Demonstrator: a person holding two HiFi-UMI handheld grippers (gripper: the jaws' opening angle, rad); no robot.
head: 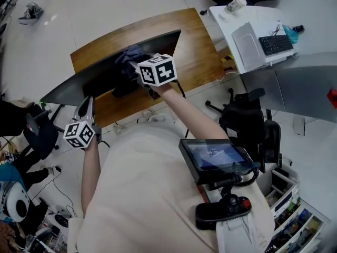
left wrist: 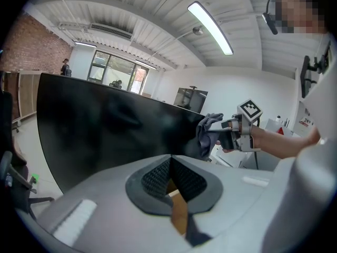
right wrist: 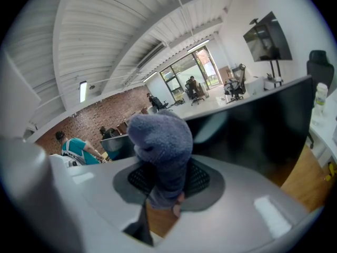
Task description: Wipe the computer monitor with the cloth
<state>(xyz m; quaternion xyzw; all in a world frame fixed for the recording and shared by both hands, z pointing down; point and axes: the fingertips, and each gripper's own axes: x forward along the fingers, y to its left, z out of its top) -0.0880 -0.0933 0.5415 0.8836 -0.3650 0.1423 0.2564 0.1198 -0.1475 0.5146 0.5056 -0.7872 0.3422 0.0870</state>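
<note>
A wide black monitor (head: 95, 77) stands on a wooden desk (head: 195, 46), its dark screen facing me. My right gripper (head: 136, 67) is shut on a grey-blue cloth (head: 129, 56), which it holds against the upper middle of the screen. In the right gripper view the cloth (right wrist: 160, 144) bulges out of the gripper (right wrist: 163, 190) in front of the monitor (right wrist: 258, 125). My left gripper (head: 87, 103) hangs lower left, near the screen's left part, shut and holding nothing (left wrist: 169, 179). From it I see the monitor (left wrist: 105, 130), the cloth (left wrist: 206, 132) and the right gripper (left wrist: 231, 134).
A white desk (head: 247, 15) at the right carries a keyboard (head: 275, 44) and a grey laptop (head: 247, 42). A black office chair (head: 247, 121) stands right of me. A small screen unit (head: 215, 158) hangs at my chest. A person in teal (right wrist: 73, 147) stands far off.
</note>
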